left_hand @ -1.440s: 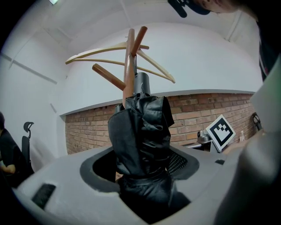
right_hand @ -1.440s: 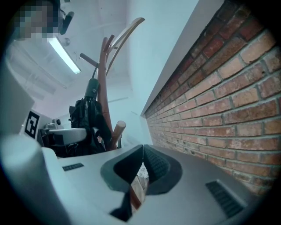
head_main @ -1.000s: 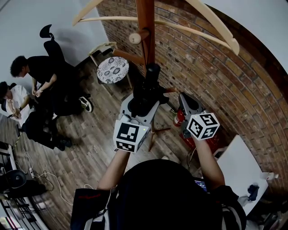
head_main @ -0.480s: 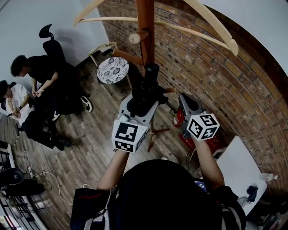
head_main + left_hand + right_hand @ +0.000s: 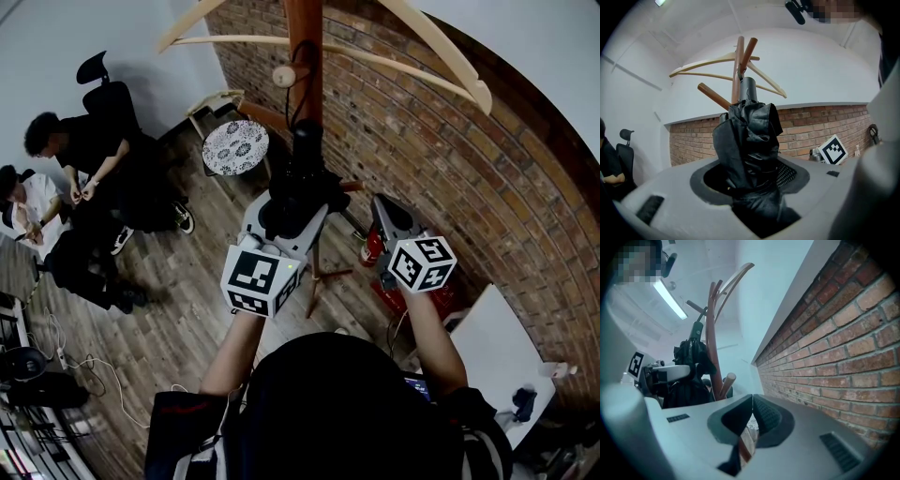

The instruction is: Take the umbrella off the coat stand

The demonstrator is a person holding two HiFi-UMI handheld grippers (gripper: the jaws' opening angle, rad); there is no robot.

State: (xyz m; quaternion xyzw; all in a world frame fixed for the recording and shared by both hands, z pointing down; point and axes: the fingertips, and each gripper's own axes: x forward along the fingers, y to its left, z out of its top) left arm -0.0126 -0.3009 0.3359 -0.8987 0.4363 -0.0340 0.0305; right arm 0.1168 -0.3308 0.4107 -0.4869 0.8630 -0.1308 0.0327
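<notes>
The folded black umbrella (image 5: pixel 749 136) stands upright against the coat stand's (image 5: pixel 305 37) red-brown pole, just under its wooden pegs. The left gripper (image 5: pixel 751 180) has its fingers (image 5: pixel 788 174) pinching the umbrella's cloth. The right gripper (image 5: pixel 751 423), fingers (image 5: pixel 768 418) pressed together on nothing, hangs beside the brick wall (image 5: pixel 450 178). Each gripper's cube (image 5: pixel 255 277) bears black-and-white square markers.

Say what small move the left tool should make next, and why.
Probably lift slightly: the left tool is clamped on the folded black fabric umbrella, whose top stands close to the reddish-brown wooden coat stand, apparently hung on a peg.
</notes>
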